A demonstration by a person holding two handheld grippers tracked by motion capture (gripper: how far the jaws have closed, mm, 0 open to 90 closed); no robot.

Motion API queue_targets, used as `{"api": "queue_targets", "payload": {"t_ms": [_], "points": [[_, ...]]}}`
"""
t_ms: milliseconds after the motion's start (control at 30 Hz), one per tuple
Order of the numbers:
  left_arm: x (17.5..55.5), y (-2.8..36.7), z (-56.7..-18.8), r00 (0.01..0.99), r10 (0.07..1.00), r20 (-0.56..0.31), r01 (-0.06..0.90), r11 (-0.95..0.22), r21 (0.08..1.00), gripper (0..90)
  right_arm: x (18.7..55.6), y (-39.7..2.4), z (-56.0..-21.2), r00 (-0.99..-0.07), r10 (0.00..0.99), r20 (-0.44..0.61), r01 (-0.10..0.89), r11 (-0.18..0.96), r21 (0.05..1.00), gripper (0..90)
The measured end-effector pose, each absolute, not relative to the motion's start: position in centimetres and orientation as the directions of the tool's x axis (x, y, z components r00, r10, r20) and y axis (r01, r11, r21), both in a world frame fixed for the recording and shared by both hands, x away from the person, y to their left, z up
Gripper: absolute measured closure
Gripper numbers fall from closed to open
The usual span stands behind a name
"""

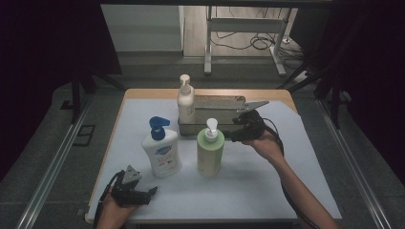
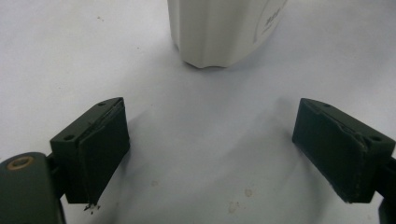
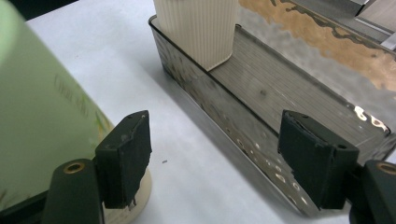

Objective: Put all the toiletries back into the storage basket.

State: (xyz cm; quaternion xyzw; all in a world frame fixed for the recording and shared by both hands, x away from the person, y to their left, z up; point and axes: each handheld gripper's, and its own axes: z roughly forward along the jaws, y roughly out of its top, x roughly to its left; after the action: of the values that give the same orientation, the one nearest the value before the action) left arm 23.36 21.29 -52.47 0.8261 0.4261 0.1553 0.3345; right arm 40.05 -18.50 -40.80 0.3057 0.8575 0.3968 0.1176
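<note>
The green bottle (image 1: 210, 148) stands upright just left of the right tool (image 1: 232, 129), whose jaws are spread, nothing gripped; the left tool (image 1: 152, 192) is parked released.

Two bare forearms with no sleeves enter from the bottom, each hand carrying a black handheld tool. The left gripper (image 1: 152, 191) has a chunky black body topped by a grey three-cornered plate, with a dark cable looping beside the wrist. The right gripper (image 1: 230, 132) bears the same grey plate and trails a black cable along the forearm. Up close, both have thick, blocky black jaws with flat rubbery pads, small screw holes, and brass-ringed holes in the rounded housing.
</note>
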Motion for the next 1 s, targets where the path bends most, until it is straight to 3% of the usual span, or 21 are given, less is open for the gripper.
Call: {"api": "queue_targets", "payload": {"t_ms": [1000], "points": [[23.3,21.3,-52.5,0.588,0.808,-0.027,0.599,-0.413,0.686,10.7,34.4,-21.6,-41.7,-0.808,0.587,0.054,0.418,0.506,0.754,13.5]]}}
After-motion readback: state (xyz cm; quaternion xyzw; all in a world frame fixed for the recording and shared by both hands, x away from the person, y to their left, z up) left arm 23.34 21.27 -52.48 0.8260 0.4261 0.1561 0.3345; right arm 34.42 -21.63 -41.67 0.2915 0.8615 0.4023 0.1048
